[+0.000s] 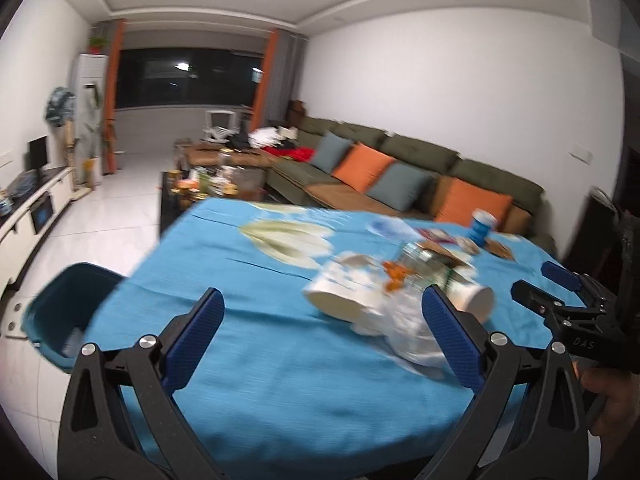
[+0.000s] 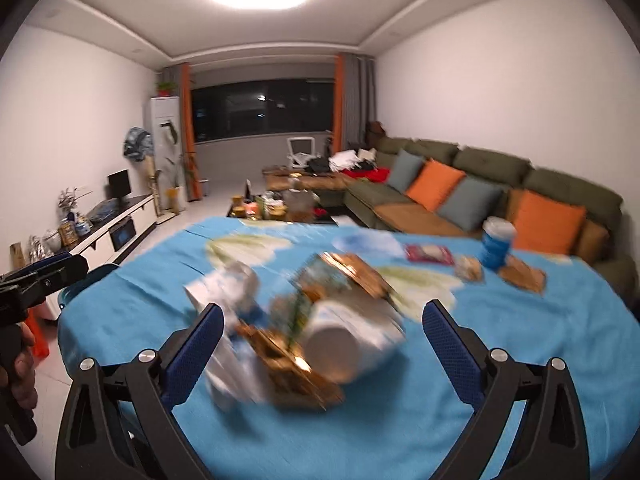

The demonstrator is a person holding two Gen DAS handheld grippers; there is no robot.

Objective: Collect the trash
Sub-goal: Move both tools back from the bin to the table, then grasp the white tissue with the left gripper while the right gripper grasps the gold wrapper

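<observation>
The left tool (image 1: 322, 334) hangs above the near part of the tabletop (image 1: 248, 364) with its blue fingers (image 1: 198, 338) spread wide and nothing between them. The right tool (image 2: 322, 342) is likewise spread wide and empty, poised over the heap of trash (image 2: 304, 328). In the left wrist view the right tool (image 1: 560, 292) shows at the right edge, its tips just beside the heap; in the right wrist view the left tool (image 2: 44, 272) juts in from the left edge, out past the cloth's left border.

The trash is motion-blurred. It lies in the middle of the blue cloth: a white paper cup (image 2: 352, 344) on its side with its mouth toward the camera, crumpled white plastic (image 2: 232, 368) to its left, brown and gold wrappers (image 2: 296, 372) under and behind it, and a second tipped cup (image 1: 340, 300) seen in the left wrist view. Further back, well apart from the heap, a blue cup with a white lid (image 2: 497, 242) stands upright near the far right edge, with a red packet (image 2: 428, 254) and brown scraps (image 2: 524, 274) near it.

Bare cloth runs wide along the near edge and the left side. A teal bin (image 1: 60, 312) sits on the floor just off the tabletop's left edge, its mouth open. Beyond the far edge stand a cluttered low table (image 2: 280, 208) and a green sofa (image 2: 500, 188).
</observation>
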